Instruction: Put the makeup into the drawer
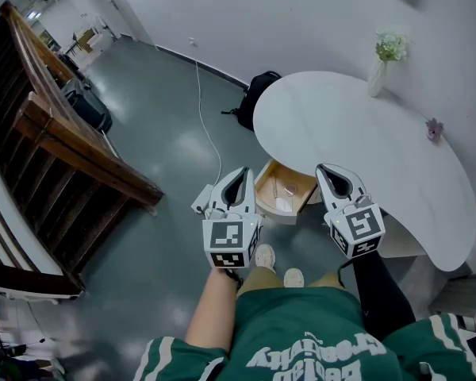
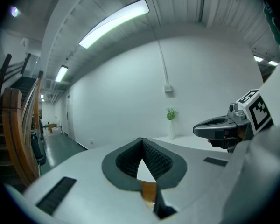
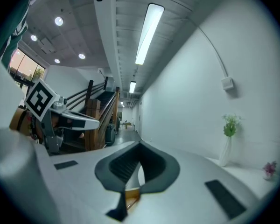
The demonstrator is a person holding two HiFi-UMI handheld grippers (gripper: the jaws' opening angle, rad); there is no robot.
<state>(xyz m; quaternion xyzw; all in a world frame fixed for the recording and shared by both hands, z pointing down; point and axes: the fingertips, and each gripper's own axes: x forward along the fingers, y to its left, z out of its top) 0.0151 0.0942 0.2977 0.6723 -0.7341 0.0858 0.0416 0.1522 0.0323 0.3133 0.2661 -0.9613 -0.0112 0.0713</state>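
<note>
- While both grippers hang side by side in the lower middle of the head view, the drawer (image 1: 263,186) stands pulled out from under the white table (image 1: 357,141), just beyond their tips at the centre of the frame.
- On its wooden floor lie a clear item (image 1: 279,187) and a white item (image 1: 284,205) — too small to tell whether they are the makeup.
- The left gripper (image 1: 239,175) and the right gripper (image 1: 334,176) both have their jaws together, with nothing between them.
- On the table, at upper right, a vase (image 1: 376,79) holds pale green flowers.
- From the left gripper view, the left gripper (image 2: 142,141) shows its ribbed pads meeting at the tip, empty; below them, a strip of the drawer's wood (image 2: 148,190) shows through the gap.
- The right gripper (image 2: 210,128) sits at the right edge, the vase (image 2: 171,130) beyond.
- From the right gripper view, the right gripper (image 3: 140,145) is likewise closed on nothing — drawer wood (image 3: 130,195) shows beneath, the vase (image 3: 226,152) at the right.
</note>
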